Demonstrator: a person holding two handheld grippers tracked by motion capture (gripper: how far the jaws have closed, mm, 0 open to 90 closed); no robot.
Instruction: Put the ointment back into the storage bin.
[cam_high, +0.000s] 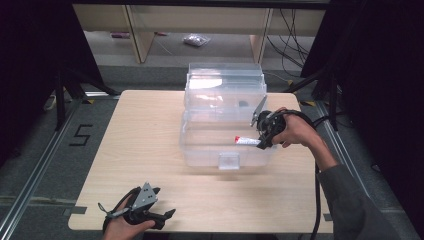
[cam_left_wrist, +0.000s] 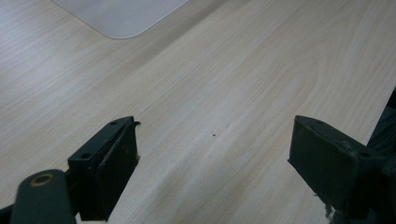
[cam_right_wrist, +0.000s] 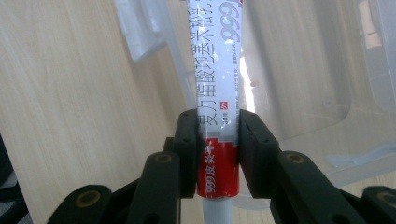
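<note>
A white and red ointment tube (cam_right_wrist: 215, 88) with printed characters is clamped between the jaws of my right gripper (cam_right_wrist: 217, 140), which is shut on it. In the high view that tube (cam_high: 247, 141) points left over the clear plastic storage box (cam_high: 200, 150), with my right gripper (cam_high: 261, 143) at the box's right wall. My left gripper (cam_high: 167, 216) rests near the table's front left edge. Its jaws stand open in the left gripper view (cam_left_wrist: 215, 154), with bare wood between them.
The box's clear lid (cam_high: 225, 82) stands raised at the back. A small dark thing (cam_high: 243, 104) lies inside near the back. A pale sheet corner (cam_left_wrist: 121, 18) shows ahead of the left gripper. Wooden table (cam_high: 140, 130) spreads left of the box.
</note>
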